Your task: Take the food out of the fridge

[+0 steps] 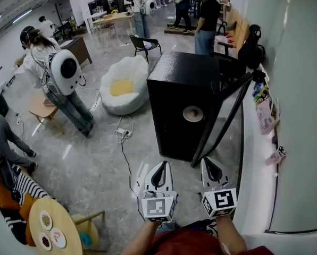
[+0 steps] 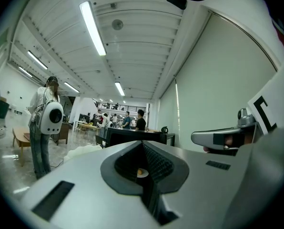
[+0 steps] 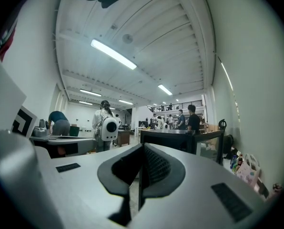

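While the person is holding both tools side by side at 6 o'clock in the head view, the left tool is sitting with its jaws pressed together and nothing between them. The right tool is showing the same, jaws together and empty. Both are pointing toward 12 o'clock at the black fridge, which is standing on the floor well apart from the tips.

The fridge's glass door is hanging open toward 1 o'clock, near the white bench running along the wall at 3 o'clock. The food, a round tan piece on a small white plate, is lying inside the fridge. It is at 12 o'clock from the two tools, a bit to the 1 o'clock side of the left one and the 11 o'clock side of the right one, touching neither.

In the left gripper view the left tool is lining up on the fridge, and the food is peeking through the thin slit under the closed jaws. In the right gripper view the right tool is facing the fridge with the door at 3 o'clock; the food is not showing there.

A white beanbag is lying at 9 o'clock from the fridge, and a person with a white backpack is standing beyond it.
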The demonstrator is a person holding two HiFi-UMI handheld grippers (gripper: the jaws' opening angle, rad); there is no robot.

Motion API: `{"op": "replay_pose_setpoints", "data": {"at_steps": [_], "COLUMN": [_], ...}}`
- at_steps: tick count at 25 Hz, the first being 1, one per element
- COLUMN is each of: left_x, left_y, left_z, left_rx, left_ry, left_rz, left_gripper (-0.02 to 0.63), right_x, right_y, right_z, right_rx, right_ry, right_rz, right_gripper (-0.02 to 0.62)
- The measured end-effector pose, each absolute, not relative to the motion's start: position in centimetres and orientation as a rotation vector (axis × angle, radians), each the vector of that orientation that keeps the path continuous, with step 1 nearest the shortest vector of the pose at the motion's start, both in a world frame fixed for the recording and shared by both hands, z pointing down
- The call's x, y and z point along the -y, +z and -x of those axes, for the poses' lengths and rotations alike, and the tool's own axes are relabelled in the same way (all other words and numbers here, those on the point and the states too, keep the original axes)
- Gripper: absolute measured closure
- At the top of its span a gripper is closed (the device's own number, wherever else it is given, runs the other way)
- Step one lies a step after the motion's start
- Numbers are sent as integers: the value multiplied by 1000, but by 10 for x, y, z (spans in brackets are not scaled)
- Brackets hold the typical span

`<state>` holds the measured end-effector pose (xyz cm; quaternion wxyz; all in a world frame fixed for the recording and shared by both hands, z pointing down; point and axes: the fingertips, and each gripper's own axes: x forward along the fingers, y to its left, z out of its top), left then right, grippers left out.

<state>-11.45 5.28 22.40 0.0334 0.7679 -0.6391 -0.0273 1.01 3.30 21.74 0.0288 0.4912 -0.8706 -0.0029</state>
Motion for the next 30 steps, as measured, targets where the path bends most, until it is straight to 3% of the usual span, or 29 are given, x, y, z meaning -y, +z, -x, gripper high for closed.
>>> {"op": "replay_pose_setpoints", "data": {"at_steps": [6, 30], "left_x": [-28, 74], "left_y": [226, 243], "left_z": [122, 72], "left_rx": [1919, 1954], "left_ry": [-211, -75], "left_rz": [-2392, -2339], "left_gripper": [592, 592], "right_x": [-20, 88], "right_y": [219, 225], "right_z": [-4, -58], "right_rx": [2636, 2683], "right_ry": [15, 40], "right_rz": [-1588, -1538], "right_gripper": [572, 572]}}
